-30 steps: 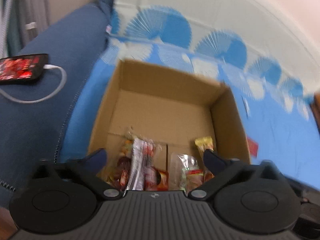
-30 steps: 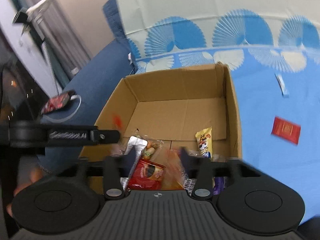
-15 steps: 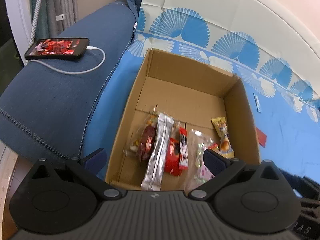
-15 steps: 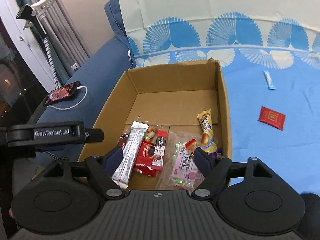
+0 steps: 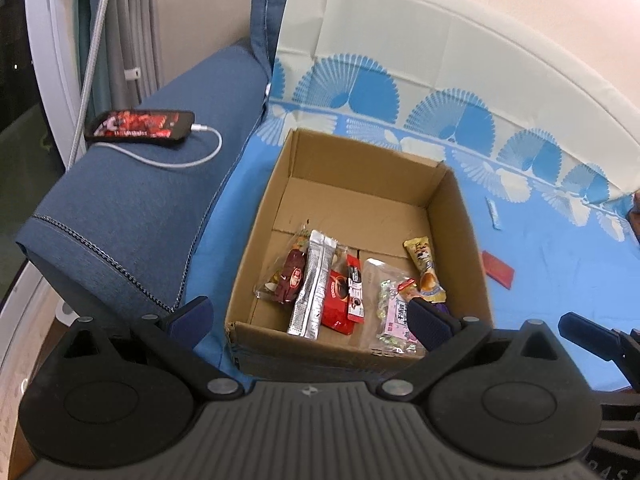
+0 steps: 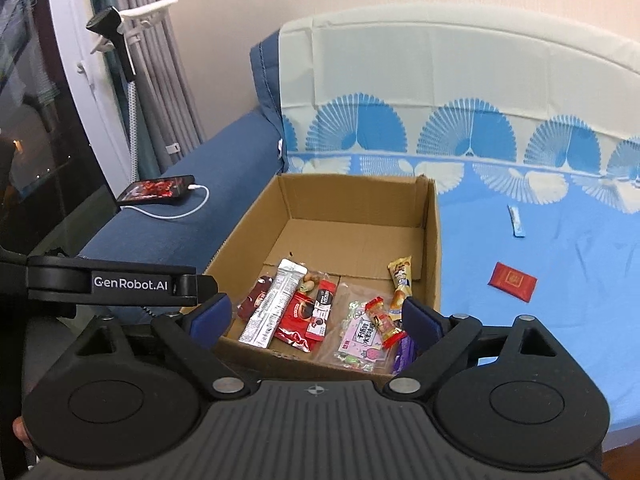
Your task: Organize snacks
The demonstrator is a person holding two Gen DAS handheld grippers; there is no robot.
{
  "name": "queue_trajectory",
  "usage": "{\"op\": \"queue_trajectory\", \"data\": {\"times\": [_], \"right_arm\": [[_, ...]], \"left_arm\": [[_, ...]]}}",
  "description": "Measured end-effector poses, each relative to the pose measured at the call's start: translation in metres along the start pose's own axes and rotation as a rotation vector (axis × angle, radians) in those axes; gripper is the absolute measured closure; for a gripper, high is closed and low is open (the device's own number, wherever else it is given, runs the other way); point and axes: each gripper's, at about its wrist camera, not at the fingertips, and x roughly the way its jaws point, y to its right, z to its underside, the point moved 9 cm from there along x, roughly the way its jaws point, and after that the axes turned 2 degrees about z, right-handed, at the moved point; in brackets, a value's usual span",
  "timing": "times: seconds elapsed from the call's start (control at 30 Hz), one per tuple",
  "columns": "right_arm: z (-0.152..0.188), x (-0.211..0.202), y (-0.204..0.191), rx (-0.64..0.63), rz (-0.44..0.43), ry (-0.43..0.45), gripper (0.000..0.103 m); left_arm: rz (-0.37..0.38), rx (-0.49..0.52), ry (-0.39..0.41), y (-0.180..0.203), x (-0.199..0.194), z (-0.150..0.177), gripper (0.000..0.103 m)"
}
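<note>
Right wrist view showed the right gripper (image 6: 316, 318) empty, jaws opening wide, the left gripper (image 5: 308, 320) likewise wide and empty, while snack packets (image 6: 320, 312) lay jumbled in the cardboard box (image 6: 352, 196) just beyond both fingertips.

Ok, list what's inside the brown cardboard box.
Inside the brown cardboard box: a long silver foil sachet, red coffee packets, a dark red pouch, a clear candy bag and a yellow wrapped snack. The near right corner is hidden behind the right gripper's jaws.
</note>
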Motion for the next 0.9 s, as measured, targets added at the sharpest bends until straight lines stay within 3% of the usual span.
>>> {"op": "queue_trajectory", "data": {"times": [0.3, 0.9], "right_arm": [[0.000, -0.023, -0.007, -0.015, -0.001, 0.044, 0.009], [0.003, -0.037, -0.008, -0.007, -0.009, 0.067, 0.008]], "left_arm": [[-0.007, 0.028, 0.060, 0.005, -0.025, 0.003, 0.000], [-0.019, 0.038, 0.077, 0.002, -0.037, 0.005, 0.000]]}}
